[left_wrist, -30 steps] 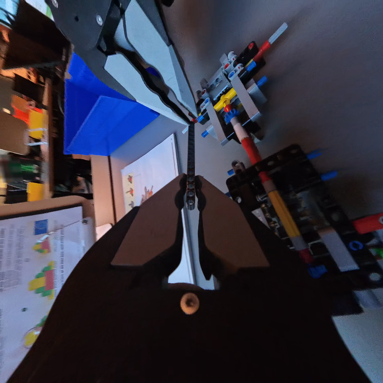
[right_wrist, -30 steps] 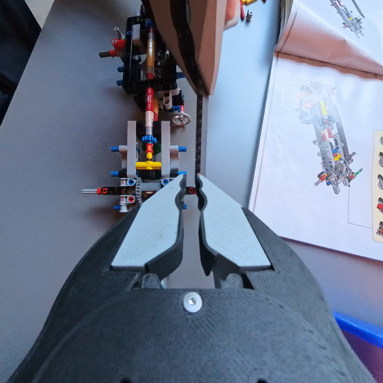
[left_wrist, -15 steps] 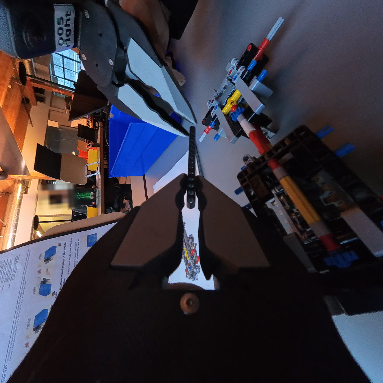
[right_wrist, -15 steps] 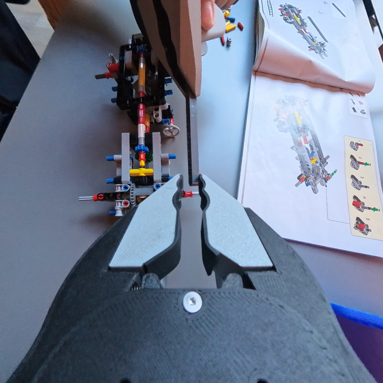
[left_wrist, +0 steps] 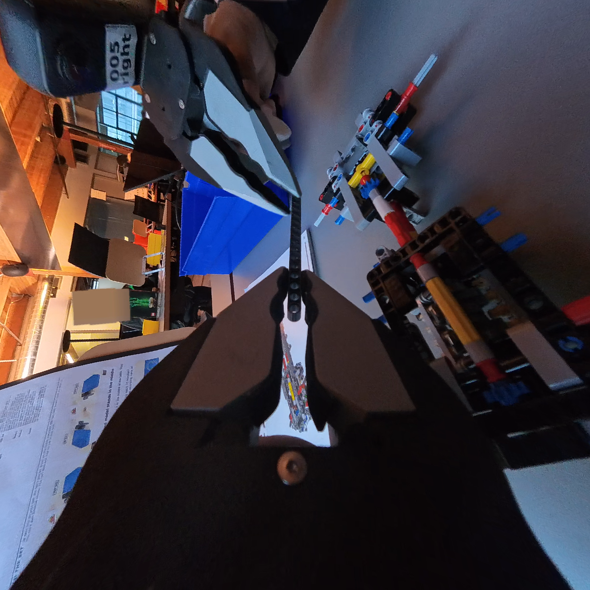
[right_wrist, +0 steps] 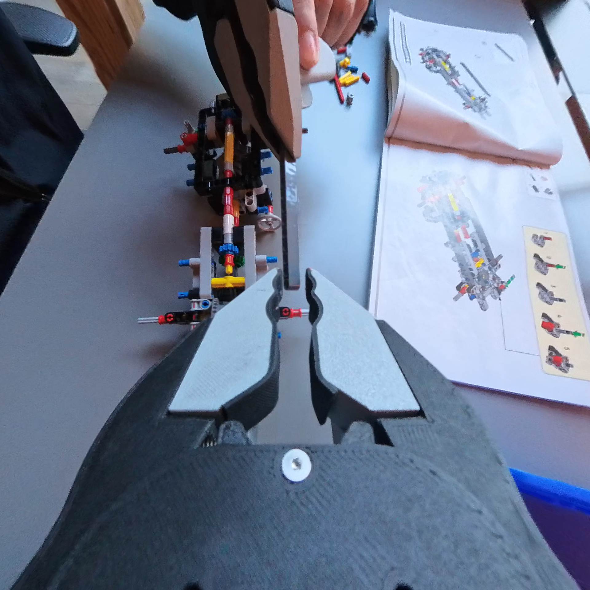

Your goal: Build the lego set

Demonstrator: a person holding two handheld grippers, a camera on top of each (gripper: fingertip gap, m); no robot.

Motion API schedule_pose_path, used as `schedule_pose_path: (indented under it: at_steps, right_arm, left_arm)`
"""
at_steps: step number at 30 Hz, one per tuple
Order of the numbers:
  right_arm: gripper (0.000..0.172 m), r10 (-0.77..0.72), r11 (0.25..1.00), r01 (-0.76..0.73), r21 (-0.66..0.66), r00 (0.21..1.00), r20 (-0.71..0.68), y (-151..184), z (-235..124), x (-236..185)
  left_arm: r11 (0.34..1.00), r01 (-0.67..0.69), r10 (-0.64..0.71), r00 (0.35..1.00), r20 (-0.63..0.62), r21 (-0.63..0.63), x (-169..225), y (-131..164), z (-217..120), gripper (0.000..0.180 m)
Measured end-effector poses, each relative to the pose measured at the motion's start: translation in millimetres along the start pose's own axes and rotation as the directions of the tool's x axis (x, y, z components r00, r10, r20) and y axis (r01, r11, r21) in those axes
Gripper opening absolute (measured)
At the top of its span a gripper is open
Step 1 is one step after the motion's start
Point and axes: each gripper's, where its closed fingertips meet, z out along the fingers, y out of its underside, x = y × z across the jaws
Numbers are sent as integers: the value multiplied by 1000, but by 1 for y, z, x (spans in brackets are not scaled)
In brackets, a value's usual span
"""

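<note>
Left gripper (left_wrist: 294,298) is clenched on one end of a long black perforated beam (left_wrist: 295,236), both pads pressing it. Right gripper (right_wrist: 294,281) stands released, the beam's far end (right_wrist: 292,242) between its tips without contact. Both hover above the grey bench (right_wrist: 95,223), beside a partly built brick model (right_wrist: 228,204) and an open instruction booklet (right_wrist: 463,255).

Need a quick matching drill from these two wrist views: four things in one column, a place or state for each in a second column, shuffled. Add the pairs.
1. black beam
2. right gripper
3. instruction booklet
4. blue bin

a. lying open on the table
b. jaws apart, around the beam's free end
c. at the table edge
d. clamped in the left gripper

Pairs: 1-d, 2-b, 3-a, 4-c
</note>
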Motion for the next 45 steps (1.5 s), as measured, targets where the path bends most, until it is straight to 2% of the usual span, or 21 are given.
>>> schedule_pose_path:
  at_steps: [1, 6, 10, 12, 15, 17, 20, 23, 27, 30, 32, 37, 41, 43, 45]
  right_arm:
    - [8, -1, 1000, 1, -5, 1000, -2, 2, 1, 1]
    - [6, -22, 999, 22, -42, 1000, -5, 9, 5, -1]
    - [6, -17, 1000, 16, -22, 999, -45, 5, 2, 1]
    - [5, -13, 1000, 12, -10, 997, -81, 5, 0, 1]
    - [5, -53, 999, 50, -22, 987, -154, 3, -5, 2]
    - [5, -77, 997, 74, -25, 979, -186, -2, -6, 1]
    - [5, -95, 995, 86, -53, 972, -213, 1, 0, -1]
    - [5, -97, 994, 82, -73, 970, -225, 7, 8, -1]
    - [5, -90, 995, 75, -71, 967, -238, 8, 10, 1]
    - [4, -85, 996, 73, -59, 965, -247, 8, 8, 3]
    - [4, -86, 996, 75, -51, 963, -255, 8, 7, 4]
    - [5, -64, 998, 61, -20, 962, -264, 8, 3, 8]
    - [4, -71, 997, 70, -14, 966, -248, 8, 6, 5]
    - [5, -75, 997, 73, -15, 969, -237, 8, 7, 3]
    - [5, -77, 997, 74, -20, 969, -235, 9, 8, 2]
  left_arm:
    - [1000, 0, 0, 1000, 2, 1, 0, 0, 0, 5]
    - [1000, 8, -8, 1000, 0, -7, 5, 4, 5, 5]
    - [996, 60, -58, 998, 38, -64, 0, 15, 8, 6]
    - [984, 172, -171, 985, 28, -48, 1, 14, 9, 10]
    - [929, 368, -369, 929, -12, -45, 4, 15, 9, 33]
    - [890, 456, -456, 890, -10, -7, 2, 14, 3, 31]
    - [798, 601, -600, 799, -36, 45, -2, 14, -11, 28]
    - [661, 749, -745, 662, -85, 37, 0, 21, -15, 27]
    - [495, 865, -860, 473, -193, -81, 16, 30, -5, 34]
    - [439, 886, -885, 397, -242, -150, 20, 30, 1, 30]
    - [433, 889, -886, 389, -252, -148, 16, 28, 4, 9]
    - [433, 890, -888, 393, -239, -144, 12, 19, 2, 7]
    - [386, 912, -912, 355, -205, -137, 8, 12, 0, 16]
    - [386, 914, -910, 355, -214, -123, 7, 6, 1, 7]
    - [394, 910, -907, 362, -213, -129, 7, 3, 4, 7]
